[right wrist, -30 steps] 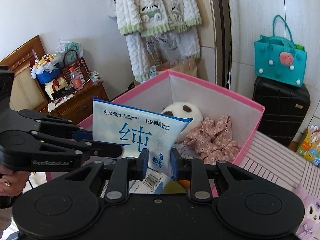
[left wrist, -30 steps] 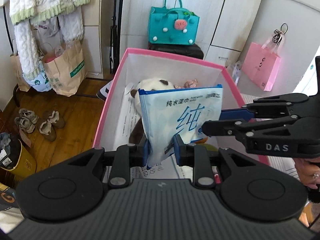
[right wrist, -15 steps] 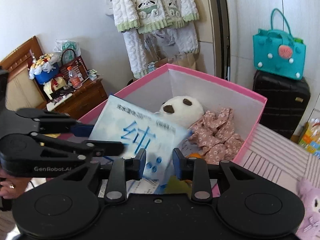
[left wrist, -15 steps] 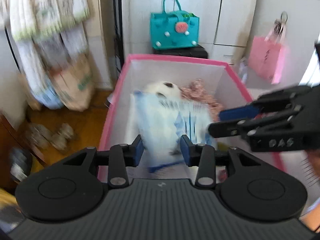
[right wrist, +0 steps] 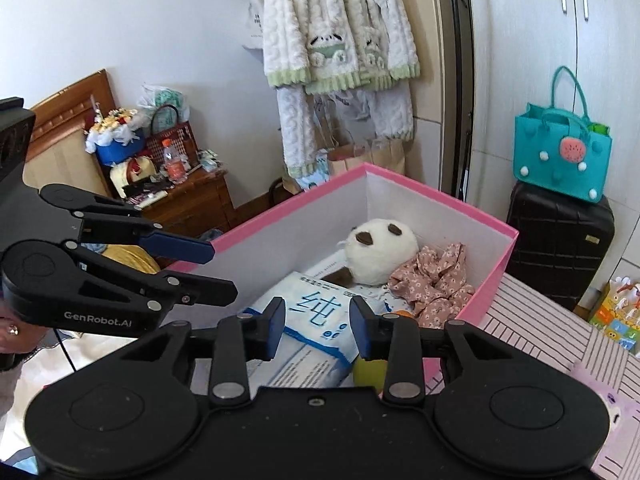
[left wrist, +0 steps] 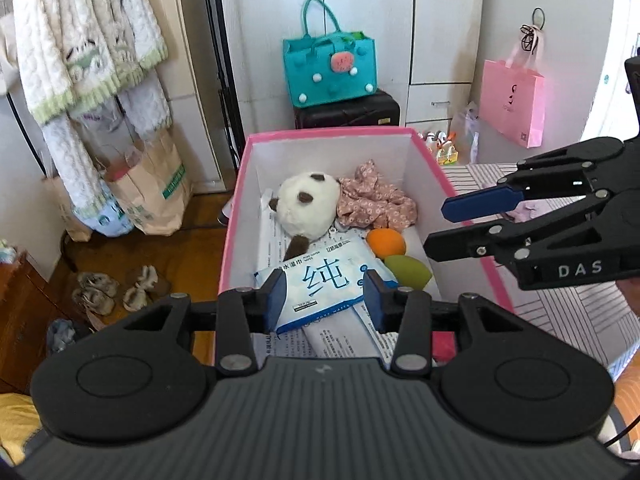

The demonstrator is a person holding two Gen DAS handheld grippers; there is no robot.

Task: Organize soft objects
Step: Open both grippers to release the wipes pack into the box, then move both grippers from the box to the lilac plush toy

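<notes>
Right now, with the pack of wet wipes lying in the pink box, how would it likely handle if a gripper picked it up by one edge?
The pack of wet wipes would probably sag, since its soft film wrapper looks creased. The glossy wrapper may be slippery between narrow pads. It lies flat in the pink box, so it seems unlikely to roll, unlike the orange ball beside it.

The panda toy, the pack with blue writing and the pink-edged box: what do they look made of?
Panda toy: fuzzy plush, matte pile. Pack: glossy plastic film with printed text, probably wet wipes. Box: looks like stiff card or fabric-covered board; flat white walls, pink rim. I can't tell which.
</notes>
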